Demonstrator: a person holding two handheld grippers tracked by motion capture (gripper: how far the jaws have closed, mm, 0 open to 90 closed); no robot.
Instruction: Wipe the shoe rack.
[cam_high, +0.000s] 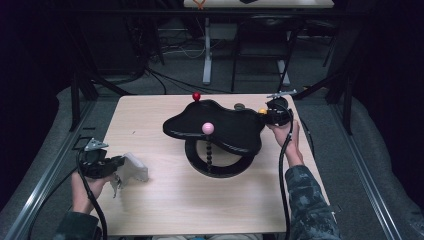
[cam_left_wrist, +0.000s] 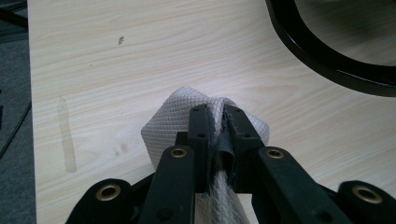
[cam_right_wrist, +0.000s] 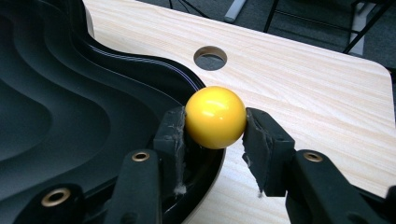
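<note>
The yellow ball (cam_right_wrist: 215, 116) is clamped by the right gripper (cam_high: 274, 114) at the black tray's (cam_high: 220, 131) rim, forearm stretched forward; the left gripper (cam_left_wrist: 216, 135) pinches the white cloth (cam_left_wrist: 168, 126), low on the table (cam_high: 165, 200).

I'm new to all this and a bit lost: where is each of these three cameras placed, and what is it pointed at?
High view: above the person's side, looking forward and down on the table; both forearms show, with the left tool and right tool.
Left gripper view: rides on the left tool, looking along its black jaws shut on a white cloth.
Right gripper view: rides on the right tool, whose jaws clamp a yellow ball at the black tray's edge.
Shared: the high view also shows the cloth, the yellow ball and the tray.
</note>
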